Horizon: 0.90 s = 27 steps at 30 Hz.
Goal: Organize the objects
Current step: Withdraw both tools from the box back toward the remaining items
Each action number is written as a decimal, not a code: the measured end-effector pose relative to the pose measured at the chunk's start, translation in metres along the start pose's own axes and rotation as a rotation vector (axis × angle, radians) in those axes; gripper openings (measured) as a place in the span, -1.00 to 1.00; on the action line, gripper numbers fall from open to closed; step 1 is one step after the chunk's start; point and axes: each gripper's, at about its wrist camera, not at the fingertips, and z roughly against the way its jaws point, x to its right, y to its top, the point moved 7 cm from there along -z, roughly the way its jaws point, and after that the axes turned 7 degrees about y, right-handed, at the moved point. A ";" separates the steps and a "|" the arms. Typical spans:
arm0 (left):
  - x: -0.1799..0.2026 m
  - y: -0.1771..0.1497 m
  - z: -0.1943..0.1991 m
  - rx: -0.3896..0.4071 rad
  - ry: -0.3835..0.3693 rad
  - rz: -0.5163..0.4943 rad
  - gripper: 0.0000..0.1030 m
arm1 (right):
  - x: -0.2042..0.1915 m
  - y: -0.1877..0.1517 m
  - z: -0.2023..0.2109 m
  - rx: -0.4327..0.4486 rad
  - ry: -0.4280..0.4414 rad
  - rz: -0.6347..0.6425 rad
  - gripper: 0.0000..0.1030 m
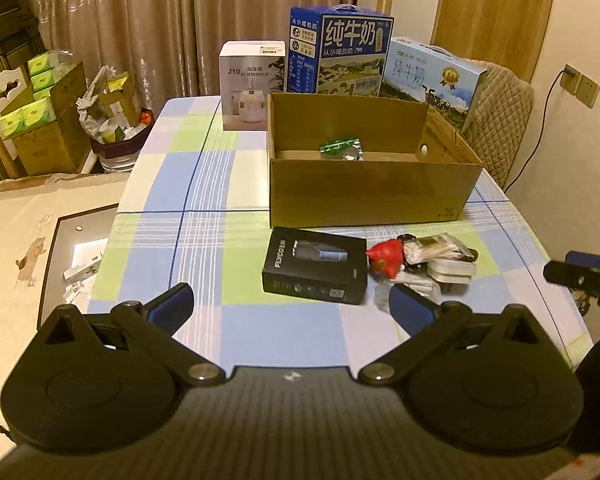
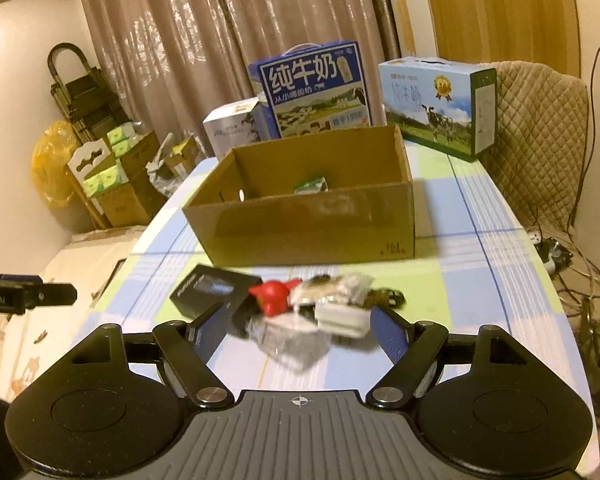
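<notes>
Both my left gripper (image 1: pixel 292 304) and right gripper (image 2: pixel 296 332) gape wide and empty before the clutter, since the black box (image 1: pixel 316 266) and red toy (image 1: pixel 385 255) belong in the cardboard box (image 1: pixel 372 194) beyond.

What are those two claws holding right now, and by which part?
Nothing. The left claw and the right claw both stand open over the table, short of the clutter.
</notes>
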 end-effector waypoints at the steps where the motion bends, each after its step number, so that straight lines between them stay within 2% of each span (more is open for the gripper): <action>1: 0.001 -0.003 0.001 -0.001 -0.003 0.004 0.98 | -0.001 -0.004 0.002 -0.003 -0.006 0.005 0.47; 12: 0.011 -0.013 -0.020 -0.013 -0.058 0.009 0.98 | -0.012 -0.028 -0.001 -0.012 -0.014 0.033 0.47; 18: 0.008 -0.016 -0.049 -0.048 -0.052 0.011 0.98 | -0.005 -0.032 -0.034 -0.051 0.020 0.036 0.47; 27: 0.013 -0.023 -0.104 -0.067 -0.036 -0.052 0.98 | 0.010 -0.047 -0.099 -0.101 0.089 0.024 0.47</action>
